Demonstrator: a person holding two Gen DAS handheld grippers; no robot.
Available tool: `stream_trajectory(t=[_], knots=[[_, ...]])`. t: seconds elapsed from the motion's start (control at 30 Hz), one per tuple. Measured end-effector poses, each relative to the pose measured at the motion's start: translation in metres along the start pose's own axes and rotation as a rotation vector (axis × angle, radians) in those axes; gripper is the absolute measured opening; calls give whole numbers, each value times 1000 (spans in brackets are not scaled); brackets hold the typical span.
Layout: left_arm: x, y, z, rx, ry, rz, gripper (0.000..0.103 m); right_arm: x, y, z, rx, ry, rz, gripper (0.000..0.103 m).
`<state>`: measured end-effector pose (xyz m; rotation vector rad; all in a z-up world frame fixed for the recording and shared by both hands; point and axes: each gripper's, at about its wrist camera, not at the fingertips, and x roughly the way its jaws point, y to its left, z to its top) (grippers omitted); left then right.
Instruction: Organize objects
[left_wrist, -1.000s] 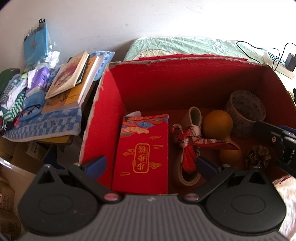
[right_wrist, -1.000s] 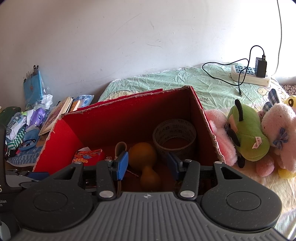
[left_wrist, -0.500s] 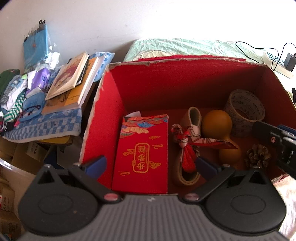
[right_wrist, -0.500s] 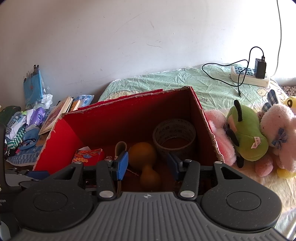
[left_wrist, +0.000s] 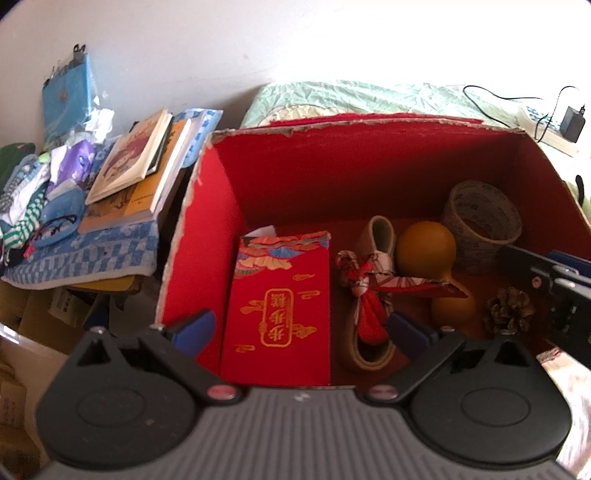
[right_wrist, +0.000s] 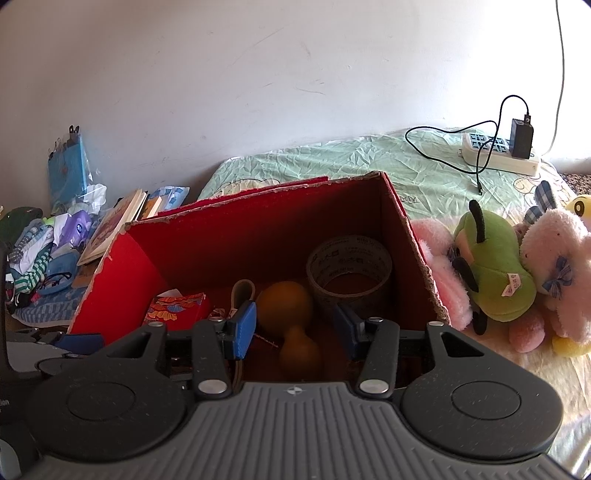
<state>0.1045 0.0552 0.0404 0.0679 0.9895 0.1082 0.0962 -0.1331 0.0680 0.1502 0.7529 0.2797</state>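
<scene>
An open red cardboard box (left_wrist: 369, 127) holds a red packet with gold print (left_wrist: 280, 295), a beige strap tied with a red patterned ribbon (left_wrist: 369, 291), a brown gourd (left_wrist: 424, 251), a tape roll (left_wrist: 480, 221) and a pine cone (left_wrist: 511, 310). My left gripper (left_wrist: 299, 328) hangs over the box's near edge above the packet. Its jaws are closing but still stand wide, with nothing pressed between them. My right gripper (right_wrist: 295, 328) hovers over the near right part of the box (right_wrist: 258, 192), open. The gourd (right_wrist: 288, 302) lies on the floor beyond its fingers, untouched.
Left of the box, books (left_wrist: 136, 162) lie stacked on a blue checked cloth (left_wrist: 85, 254) beside a heap of clothes (left_wrist: 26, 199). Plush toys (right_wrist: 495, 273) press against the box's right wall. A power strip with a charger (right_wrist: 498, 151) lies on the green sheet (right_wrist: 332, 162).
The left gripper's fingers have come slightly inward. Both hands and everything in the box have stayed where they were.
</scene>
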Motion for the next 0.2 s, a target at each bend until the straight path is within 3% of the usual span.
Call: stream_trajectory(t=[0.2], knots=[[-4,-5,-1,25,-28,-10,98,2,0,2,-1,5,-1,50]])
